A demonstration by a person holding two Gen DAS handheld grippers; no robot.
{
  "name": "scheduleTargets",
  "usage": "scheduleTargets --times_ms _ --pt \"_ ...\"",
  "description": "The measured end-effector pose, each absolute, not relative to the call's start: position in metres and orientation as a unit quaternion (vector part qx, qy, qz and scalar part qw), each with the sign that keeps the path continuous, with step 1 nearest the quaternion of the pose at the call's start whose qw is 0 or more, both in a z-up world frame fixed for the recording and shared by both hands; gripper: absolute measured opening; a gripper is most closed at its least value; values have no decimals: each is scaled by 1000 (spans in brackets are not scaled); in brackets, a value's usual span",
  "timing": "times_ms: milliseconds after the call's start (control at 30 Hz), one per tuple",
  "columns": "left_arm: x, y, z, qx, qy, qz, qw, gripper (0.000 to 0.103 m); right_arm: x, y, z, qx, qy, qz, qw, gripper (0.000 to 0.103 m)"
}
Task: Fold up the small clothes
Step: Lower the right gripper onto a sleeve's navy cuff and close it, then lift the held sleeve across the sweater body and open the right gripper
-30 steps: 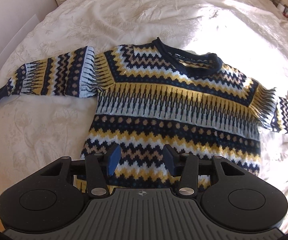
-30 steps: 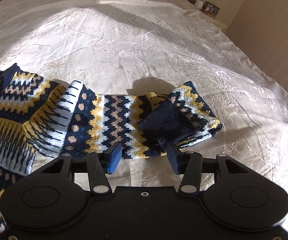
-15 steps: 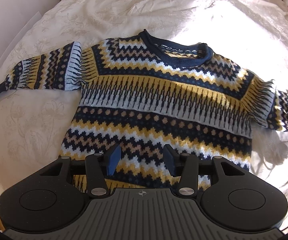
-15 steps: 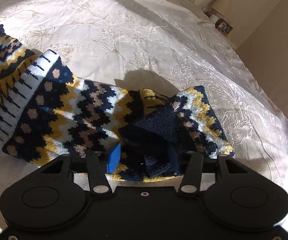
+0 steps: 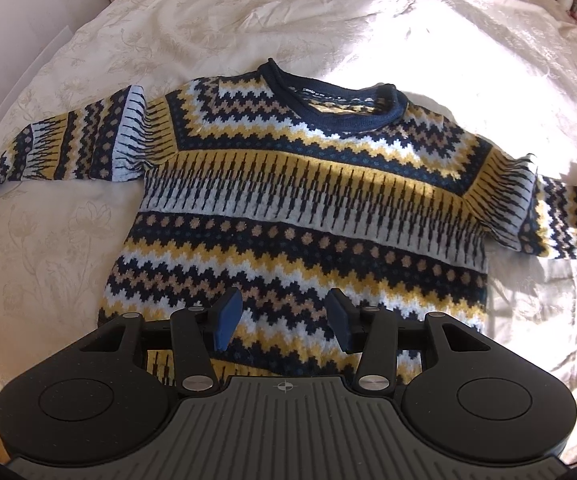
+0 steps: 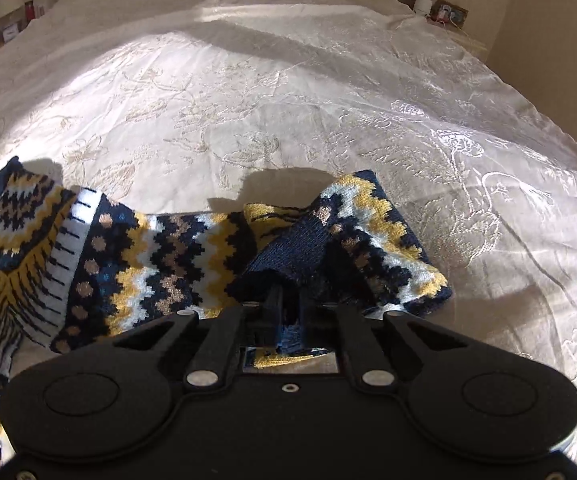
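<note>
A navy, mustard and white zigzag-patterned knitted jumper (image 5: 296,216) lies front-up and flat on the cream embroidered bedspread (image 5: 208,20), its rolled navy collar (image 5: 328,96) at twelve o'clock and the hem nearest me at six. Out at nine o'clock the left sleeve (image 5: 68,148) is stretched straight, cuff resting on the bed. The left hand-held gripper (image 5: 284,320) hovers above the hem with its blue pads spread wide and nothing between them. Over at three o'clock the right sleeve (image 6: 176,260) is bunched and doubled back on itself, and the right hand-held gripper (image 6: 288,312) has its jaws pinched together on the dark navy cuff (image 6: 288,256). To my eye the step in hand is folding that sleeve across the chest. It would go best if the cuff were lifted only enough to clear the knit, carried level toward nine o'clock so the crease falls along the shoulder seam, and laid down smooth rather than dropped. The left one could press the body near the hem so the jumper does not drag.
</note>
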State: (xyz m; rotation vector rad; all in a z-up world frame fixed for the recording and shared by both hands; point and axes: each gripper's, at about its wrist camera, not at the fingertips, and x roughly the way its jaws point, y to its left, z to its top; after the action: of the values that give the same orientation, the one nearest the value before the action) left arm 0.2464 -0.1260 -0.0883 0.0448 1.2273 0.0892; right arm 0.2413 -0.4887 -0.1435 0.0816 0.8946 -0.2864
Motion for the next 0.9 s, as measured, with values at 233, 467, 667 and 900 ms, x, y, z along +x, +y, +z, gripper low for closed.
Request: scheduleTargets --times_ms 233,467,667,900 --pt "243 -103 -88 8 573 28 819 46 220 -472 -94 87 382 -119 912 12" --pt "245 -63 -90 0 570 11 822 46 222 -416 -47 205 347 -49 914 12" --pt "249 -20 -84 5 554 10 832 46 242 -327 -33 269 338 48 901 12" --pt "256 35 -82 4 542 34 840 46 280 -213 -65 291 374 139 870 12"
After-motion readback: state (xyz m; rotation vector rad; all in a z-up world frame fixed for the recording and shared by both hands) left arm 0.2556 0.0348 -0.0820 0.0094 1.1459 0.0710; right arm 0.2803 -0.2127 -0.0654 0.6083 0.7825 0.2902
